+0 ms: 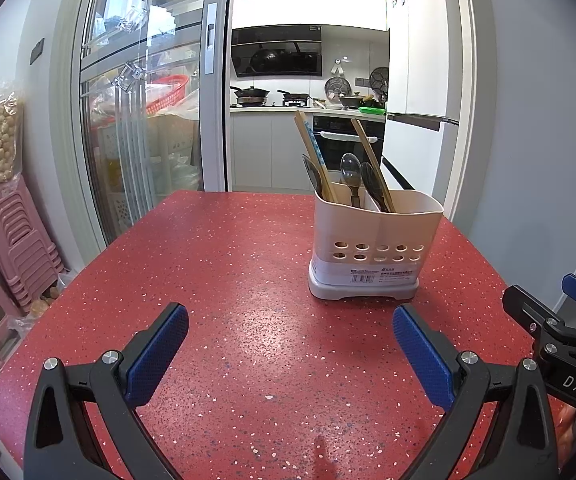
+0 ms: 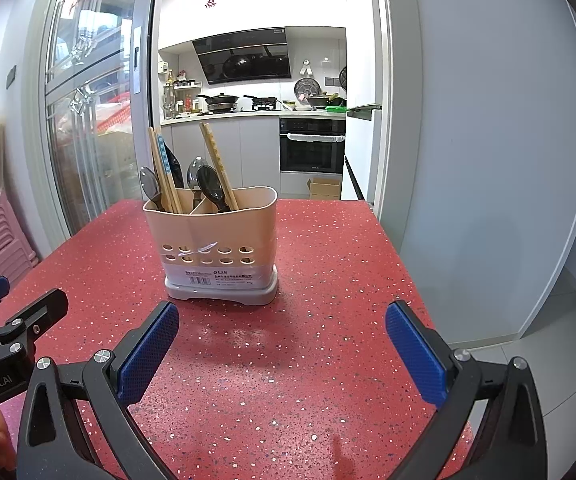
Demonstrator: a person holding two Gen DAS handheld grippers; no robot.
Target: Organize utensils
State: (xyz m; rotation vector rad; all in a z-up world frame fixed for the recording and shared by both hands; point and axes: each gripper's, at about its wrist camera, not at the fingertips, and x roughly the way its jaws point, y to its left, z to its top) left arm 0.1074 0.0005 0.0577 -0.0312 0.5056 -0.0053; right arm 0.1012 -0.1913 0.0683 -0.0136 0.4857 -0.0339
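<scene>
**Utensils stand in the holder; both grippers empty**

The holder (image 1: 375,240) stands upright toward the far right of the red table (image 1: 208,264), with chopsticks (image 1: 311,152) and spoons (image 1: 349,170) inside. Nearer, the left gripper (image 1: 289,326) and right gripper (image 2: 282,322) hover above the table, jaws spread wide, holding nothing.

One cream utensil holder (image 2: 216,240) stands on one red speckled table (image 2: 327,280). The holder has two compartments. Two bunches of wooden chopsticks (image 2: 164,168) lean in it, one per compartment; the sticks overlap too much to count singly. Four spoons (image 2: 210,194) show from the right wrist view, bowls upward, though only three are clear from the left. Ten round holes pierce the holder's front wall, in two rows of five.
</scene>
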